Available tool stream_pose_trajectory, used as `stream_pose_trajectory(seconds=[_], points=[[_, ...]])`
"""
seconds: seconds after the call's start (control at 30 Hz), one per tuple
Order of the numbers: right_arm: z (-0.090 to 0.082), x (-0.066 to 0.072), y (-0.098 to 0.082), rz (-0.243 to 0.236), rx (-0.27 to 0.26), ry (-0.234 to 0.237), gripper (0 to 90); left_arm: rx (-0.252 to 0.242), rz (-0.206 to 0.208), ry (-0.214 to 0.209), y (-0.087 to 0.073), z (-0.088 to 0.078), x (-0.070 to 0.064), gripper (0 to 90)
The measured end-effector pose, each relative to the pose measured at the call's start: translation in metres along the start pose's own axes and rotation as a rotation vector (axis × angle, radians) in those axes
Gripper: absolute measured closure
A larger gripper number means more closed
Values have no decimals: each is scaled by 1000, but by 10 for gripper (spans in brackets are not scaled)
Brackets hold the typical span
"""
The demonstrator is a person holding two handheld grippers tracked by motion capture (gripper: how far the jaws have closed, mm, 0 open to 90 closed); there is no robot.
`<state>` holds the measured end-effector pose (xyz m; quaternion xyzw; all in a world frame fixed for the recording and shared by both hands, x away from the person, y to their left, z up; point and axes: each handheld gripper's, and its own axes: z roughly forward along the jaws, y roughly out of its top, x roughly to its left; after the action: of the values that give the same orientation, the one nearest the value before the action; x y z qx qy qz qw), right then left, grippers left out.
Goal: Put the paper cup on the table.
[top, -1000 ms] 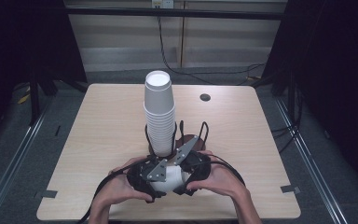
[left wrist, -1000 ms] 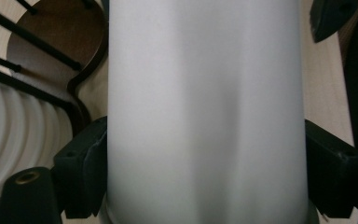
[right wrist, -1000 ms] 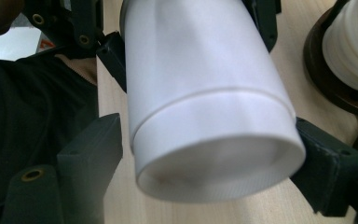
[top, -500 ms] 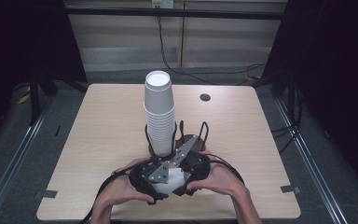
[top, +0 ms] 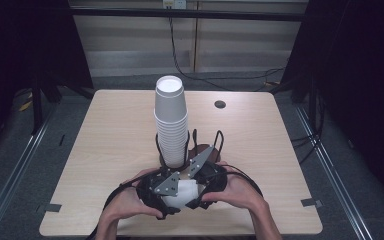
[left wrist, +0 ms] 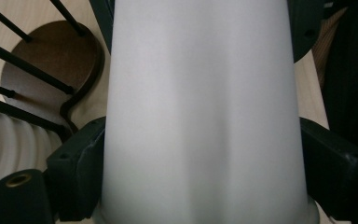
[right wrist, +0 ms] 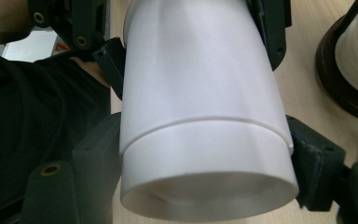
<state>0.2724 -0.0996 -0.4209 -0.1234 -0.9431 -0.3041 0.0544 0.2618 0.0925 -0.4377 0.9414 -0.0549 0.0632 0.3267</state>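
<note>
Our left tool (top: 172,192) has just been widening its jaws, yet the white cups (top: 181,194) remain between them, pads beside the walls; whether they press we cannot tell. The right tool (top: 200,187) clasps the outer cup. We judge separation underway. The cups lie level, left-right, at the near surface (top: 105,150), before the stack (top: 171,120).

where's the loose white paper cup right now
In the high view the loose white paper cup lies on its side near the front edge of the light wooden table, between both hand-held grippers, just in front of the tall stack of white cups.
</note>
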Motion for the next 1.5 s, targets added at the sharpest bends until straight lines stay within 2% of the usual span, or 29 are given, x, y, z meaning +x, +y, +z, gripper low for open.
stream_pose_trajectory(seconds=[0.07, 0.3, 0.47, 0.5, 0.57, 0.67, 0.87, 0.97, 1.13, 1.2, 1.27, 1.3, 1.43, 1.5], points=[[-1, 0, 0, -2, -6, 1, 230, -37, -5, 7, 0, -3, 1, 127], [-1, 2, 0, -7, -8, -12, 232, -73, -13, 10, -3, -6, 1, 134], [-2, 3, 0, -5, -10, -13, 233, -117, -17, 11, -5, -7, 2, 137], [-3, 3, 0, -5, -8, -16, 234, -145, -27, 13, -5, -10, 1, 138], [-2, 3, 0, -9, -7, -17, 234, -162, -32, 13, -5, -12, 1, 141], [-3, 3, -1, -1, -11, -16, 234, -201, -35, 43, -5, -20, -2, 152], [-3, 2, -3, 5, -14, -19, 234, -245, -52, 56, -8, -26, -1, 159], [-3, 1, -6, 15, -20, -22, 234, -287, -72, 78, -13, -29, -1, 158], [-7, 1, -11, 27, -34, -65, 233, -322, -104, 91, -21, -33, -1, 158], [-8, 0, -13, 40, -50, -76, 233, -339, -120, 115, -28, -35, -2, 158], [-9, 0, -14, 46, -51, -89, 233, -344, -129, 118, -30, -35, -3, 158], [-10, -2, -18, 62, -65, -97, 232, -351, -142, 119, -35, -35, -2, 158], [-11, -2, -23, 63, -82, -102, 230, -366, -158, 127, -40, -35, -3, 158], [-12, -2, -26, 68, -116, -109, 230, -405, -168, 136, -45, -36, -4, 158]])
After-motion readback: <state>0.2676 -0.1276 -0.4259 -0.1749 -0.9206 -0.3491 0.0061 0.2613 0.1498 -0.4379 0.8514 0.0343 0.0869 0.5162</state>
